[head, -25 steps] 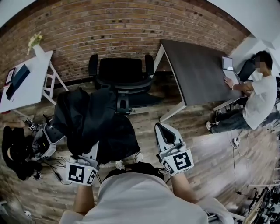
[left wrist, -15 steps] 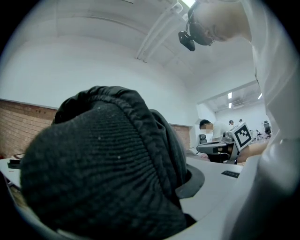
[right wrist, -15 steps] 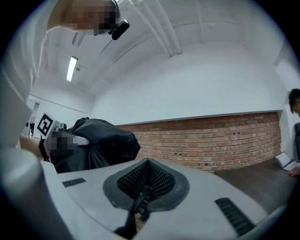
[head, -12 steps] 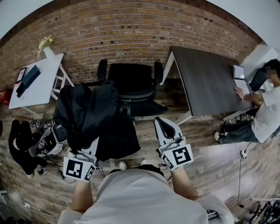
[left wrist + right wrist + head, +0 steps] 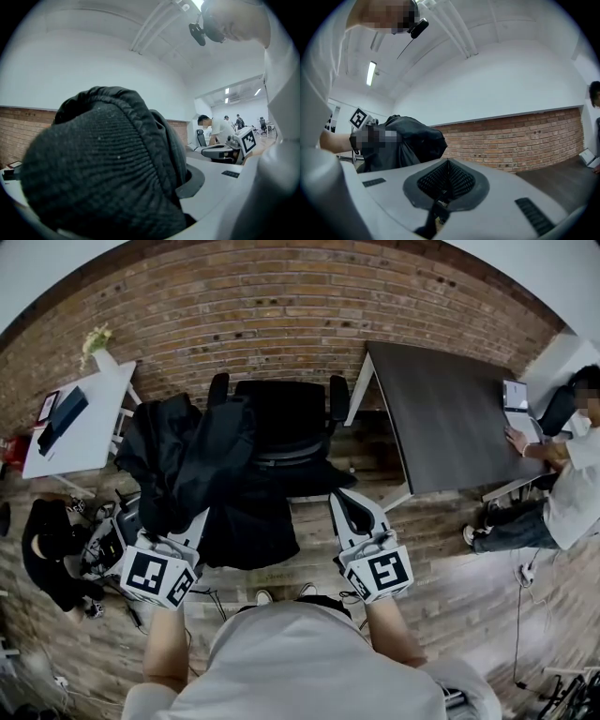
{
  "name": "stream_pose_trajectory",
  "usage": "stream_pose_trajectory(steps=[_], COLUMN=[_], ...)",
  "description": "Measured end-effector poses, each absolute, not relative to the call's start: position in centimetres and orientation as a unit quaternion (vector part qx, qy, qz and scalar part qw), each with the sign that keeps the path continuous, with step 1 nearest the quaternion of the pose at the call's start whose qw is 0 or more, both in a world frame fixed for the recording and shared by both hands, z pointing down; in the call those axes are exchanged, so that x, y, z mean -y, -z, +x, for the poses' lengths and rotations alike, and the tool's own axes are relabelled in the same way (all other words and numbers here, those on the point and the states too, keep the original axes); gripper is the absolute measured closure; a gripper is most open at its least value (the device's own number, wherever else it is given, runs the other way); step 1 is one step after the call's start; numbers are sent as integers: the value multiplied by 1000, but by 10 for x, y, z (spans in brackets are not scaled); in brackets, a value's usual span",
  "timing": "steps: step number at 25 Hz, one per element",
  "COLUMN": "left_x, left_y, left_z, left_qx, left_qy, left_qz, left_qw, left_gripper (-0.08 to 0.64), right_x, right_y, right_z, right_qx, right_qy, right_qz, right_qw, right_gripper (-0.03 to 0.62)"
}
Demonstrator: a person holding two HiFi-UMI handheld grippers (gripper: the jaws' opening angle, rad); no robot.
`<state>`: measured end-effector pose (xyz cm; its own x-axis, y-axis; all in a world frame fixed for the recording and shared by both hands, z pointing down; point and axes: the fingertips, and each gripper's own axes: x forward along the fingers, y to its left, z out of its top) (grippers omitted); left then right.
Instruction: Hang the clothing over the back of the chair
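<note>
A black jacket [image 5: 202,470] hangs from my left gripper [image 5: 187,526], which is shut on its ribbed hem [image 5: 108,178]. The cloth fills the left gripper view and hides the jaws. In the head view the jacket hangs just left of the black office chair [image 5: 281,413] and covers its left armrest. The chair's back faces the brick wall, and its seat faces me. My right gripper [image 5: 350,507] floats to the right of the jacket, below the chair seat, with its jaws shut and nothing between them. In the right gripper view the pads [image 5: 447,180] meet, with the jacket [image 5: 405,145] off to the left.
A dark table [image 5: 441,409] stands right of the chair, with a person [image 5: 572,474] seated at its far end. A white table [image 5: 80,423] stands at the left. A black bag [image 5: 52,554] and cables [image 5: 108,545] lie on the wooden floor at the left.
My left gripper has lifted the jacket up and toward the chair, so the cloth now overlaps the chair's left armrest. The right gripper has shifted slightly, still shut.
</note>
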<state>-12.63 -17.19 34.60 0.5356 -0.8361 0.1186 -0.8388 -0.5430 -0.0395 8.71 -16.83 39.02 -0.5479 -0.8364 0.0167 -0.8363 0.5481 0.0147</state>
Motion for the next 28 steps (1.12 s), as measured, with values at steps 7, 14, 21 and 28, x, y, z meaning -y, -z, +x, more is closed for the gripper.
stream_pose_trajectory(steps=[7,14,21,28], left_x=[197,224,254,287], left_y=[-335,-317,-319,-336], left_z=[-109,-86,-63,-43], left_qx=[448,422,392,374], left_qy=[-78,-90,-116,-144], left_qz=[890,902,912,915], left_qw=[12,0,21,53], left_gripper=[417,416,411,403], right_x=[173,172,170,172], right_y=[-388,-387,-384,-387], right_z=[93,103,107,111], right_qx=[879,876,871,867], right_qy=[5,6,9,7], right_qz=[477,483,491,498], right_qw=[10,9,11,10], right_gripper=[574,574,574,574])
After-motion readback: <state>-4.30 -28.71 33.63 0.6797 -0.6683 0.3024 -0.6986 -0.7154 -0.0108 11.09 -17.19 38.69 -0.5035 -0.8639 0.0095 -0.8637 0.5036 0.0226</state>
